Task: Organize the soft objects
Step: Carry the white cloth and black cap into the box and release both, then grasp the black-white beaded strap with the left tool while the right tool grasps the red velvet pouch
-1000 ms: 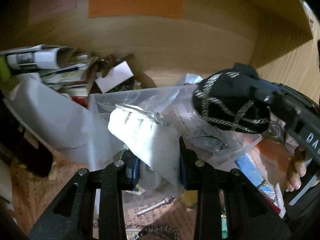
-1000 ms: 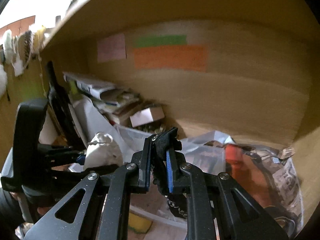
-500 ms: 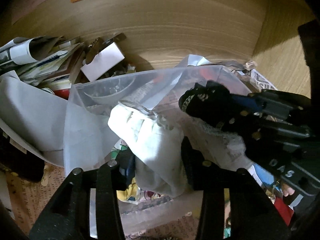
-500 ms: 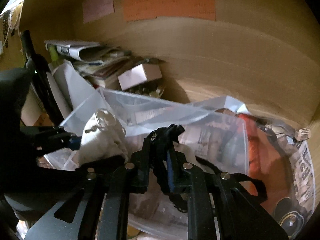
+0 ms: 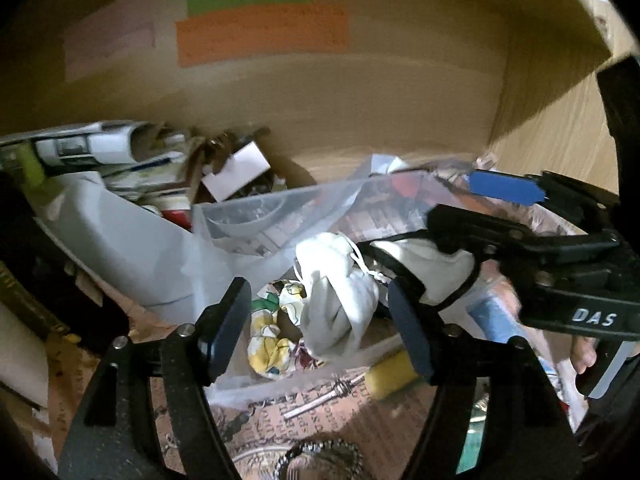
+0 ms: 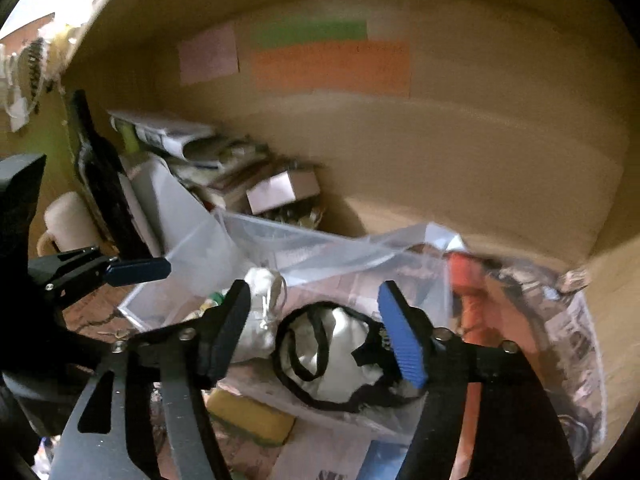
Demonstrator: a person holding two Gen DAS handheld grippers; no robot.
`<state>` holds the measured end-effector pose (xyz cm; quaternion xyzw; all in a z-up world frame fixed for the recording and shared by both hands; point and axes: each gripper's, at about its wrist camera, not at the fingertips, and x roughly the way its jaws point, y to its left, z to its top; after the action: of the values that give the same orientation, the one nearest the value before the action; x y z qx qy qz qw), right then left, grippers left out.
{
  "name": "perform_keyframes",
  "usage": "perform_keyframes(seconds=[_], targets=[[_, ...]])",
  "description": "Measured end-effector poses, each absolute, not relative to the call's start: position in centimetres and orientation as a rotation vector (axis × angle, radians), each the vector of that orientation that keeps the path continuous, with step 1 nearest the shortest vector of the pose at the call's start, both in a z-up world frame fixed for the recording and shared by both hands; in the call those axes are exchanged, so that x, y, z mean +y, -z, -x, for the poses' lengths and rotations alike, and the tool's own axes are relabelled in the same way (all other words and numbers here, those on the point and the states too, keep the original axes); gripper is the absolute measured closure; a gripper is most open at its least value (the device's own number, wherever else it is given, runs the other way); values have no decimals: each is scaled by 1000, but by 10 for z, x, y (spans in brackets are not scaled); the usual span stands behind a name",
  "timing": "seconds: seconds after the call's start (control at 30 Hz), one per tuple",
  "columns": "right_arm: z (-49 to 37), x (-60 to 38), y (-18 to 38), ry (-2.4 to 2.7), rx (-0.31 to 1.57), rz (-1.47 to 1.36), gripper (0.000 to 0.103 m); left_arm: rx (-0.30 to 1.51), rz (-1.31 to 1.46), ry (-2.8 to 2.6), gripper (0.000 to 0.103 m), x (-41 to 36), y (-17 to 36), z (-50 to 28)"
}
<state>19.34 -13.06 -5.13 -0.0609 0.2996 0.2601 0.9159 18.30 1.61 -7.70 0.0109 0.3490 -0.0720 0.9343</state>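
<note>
A clear plastic bin (image 5: 256, 216) (image 6: 288, 236) stands on the shelf floor. In it lie a white cloth pouch (image 5: 340, 292) (image 6: 260, 312), a yellow patterned cloth (image 5: 272, 332) and a black strappy item over white fabric (image 6: 332, 356) (image 5: 416, 264). My left gripper (image 5: 320, 324) is open and empty just in front of the pouch. My right gripper (image 6: 316, 332) is open and empty over the black item; in the left wrist view its fingers (image 5: 500, 188) reach in from the right.
A wooden back wall carries pink, green and orange notes (image 5: 260, 32). Rolled papers and a small box (image 5: 236, 168) are stacked at the left. A yellow sponge (image 6: 252, 416) lies in front of the bin. An orange object (image 6: 468, 296) sits on newspaper at the right.
Both grippers have opened. The white pouch left the left gripper and the black item left the right gripper; both now lie in the bin. Both grippers pulled back a little.
</note>
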Motion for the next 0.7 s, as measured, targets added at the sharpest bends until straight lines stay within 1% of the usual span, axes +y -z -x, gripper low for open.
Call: perform_keyframes(seconds=[0.03, 0.1, 0.3, 0.37, 0.43, 0.47, 0.53, 0.7], targets=[[-189, -132, 49, -533, 602, 125, 30, 702, -16, 145, 26, 17, 74, -179], [-175, -138, 44, -525, 564, 128, 28, 672, -4, 139, 24, 22, 68, -166], [-145, -164, 50, -497, 551, 69, 27, 655, 25, 138, 23, 31, 67, -133], [-134, -171, 56, -482, 567, 59, 26, 667, 32, 139, 23, 33, 72, -125], [-118, -178, 63, -468, 570, 57, 23, 687, 42, 144, 22, 36, 79, -118], [-111, -181, 67, -456, 572, 56, 19, 703, 42, 143, 21, 37, 86, -114], [-100, -187, 73, -436, 577, 53, 19, 726, 40, 138, 18, 38, 95, -109], [-84, -194, 93, -428, 650, 25, 19, 808, 52, 117, 18, 39, 128, -92]])
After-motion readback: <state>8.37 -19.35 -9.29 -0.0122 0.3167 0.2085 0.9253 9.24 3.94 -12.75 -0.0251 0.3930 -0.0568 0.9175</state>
